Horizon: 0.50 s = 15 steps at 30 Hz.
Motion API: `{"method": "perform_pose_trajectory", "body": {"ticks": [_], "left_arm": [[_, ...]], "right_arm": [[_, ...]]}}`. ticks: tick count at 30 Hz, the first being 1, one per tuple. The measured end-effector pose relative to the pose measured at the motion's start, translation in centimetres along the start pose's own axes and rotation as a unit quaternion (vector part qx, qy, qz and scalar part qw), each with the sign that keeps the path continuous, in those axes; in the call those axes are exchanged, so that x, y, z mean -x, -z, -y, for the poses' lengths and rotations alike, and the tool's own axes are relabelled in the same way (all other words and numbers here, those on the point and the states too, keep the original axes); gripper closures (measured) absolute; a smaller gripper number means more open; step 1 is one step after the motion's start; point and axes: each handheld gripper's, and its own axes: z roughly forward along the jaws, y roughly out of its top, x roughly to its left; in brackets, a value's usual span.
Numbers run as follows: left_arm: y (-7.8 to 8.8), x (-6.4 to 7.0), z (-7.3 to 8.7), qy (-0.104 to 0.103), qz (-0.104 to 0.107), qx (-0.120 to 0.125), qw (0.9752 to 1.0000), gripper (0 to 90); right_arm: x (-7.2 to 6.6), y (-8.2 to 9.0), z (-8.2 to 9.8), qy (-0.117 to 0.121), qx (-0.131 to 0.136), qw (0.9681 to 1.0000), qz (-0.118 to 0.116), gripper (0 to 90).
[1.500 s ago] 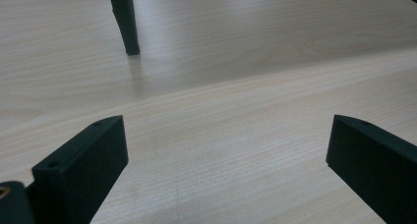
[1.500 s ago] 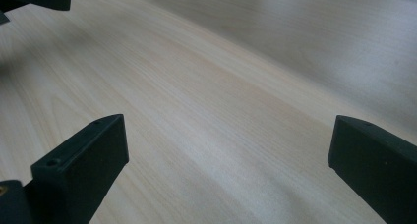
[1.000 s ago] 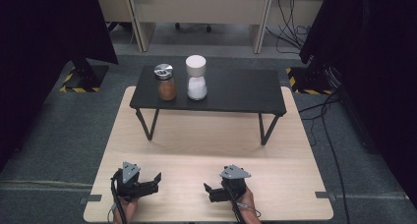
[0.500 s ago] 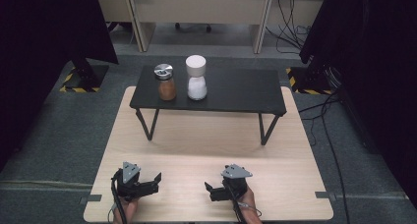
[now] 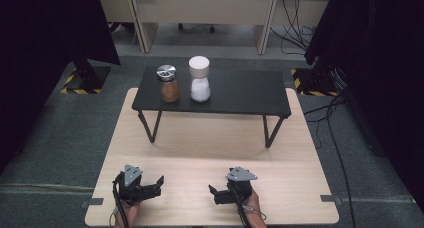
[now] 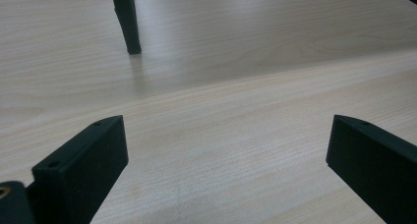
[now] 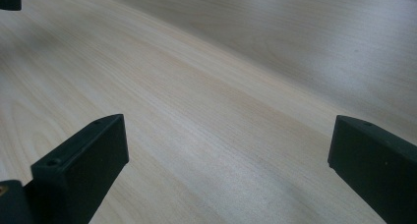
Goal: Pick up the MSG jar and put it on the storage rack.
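Grippers wait at the bottom of the frame: the left gripper (image 5: 161, 180) and the right gripper (image 5: 212, 189) rest low over the pale wooden surface (image 5: 200, 143), jaws spread wide and holding nothing. Well apart from them, at upper centre, a brown spice jar (image 5: 168, 84) and a white-capped salt jar (image 5: 200, 80) stand upright, just beside each other, on the left part of a small black stand (image 5: 240, 90). Work appears to be at its start; the next move likely calls for a long forward reach to the jars.
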Motion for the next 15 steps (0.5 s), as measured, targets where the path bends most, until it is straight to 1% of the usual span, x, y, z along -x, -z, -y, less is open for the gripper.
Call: {"method": "perform_pose_trajectory", "body": {"ticks": [3, 15], "left_arm": [[-0.05, 0.03, -0.03, -0.002, 0.0, -0.001, 1.0, 1.4], [-0.05, 0.03, -0.03, -0.002, 0.001, 0.0, 1.0, 1.3]], "right_arm": [[-0.02, -0.02, 0.0, 0.0, -0.001, 1.0, 0.0, 1.7], [-0.01, -0.01, 0.05, 0.001, 0.0, 1.0, 0.0, 1.7]]}}
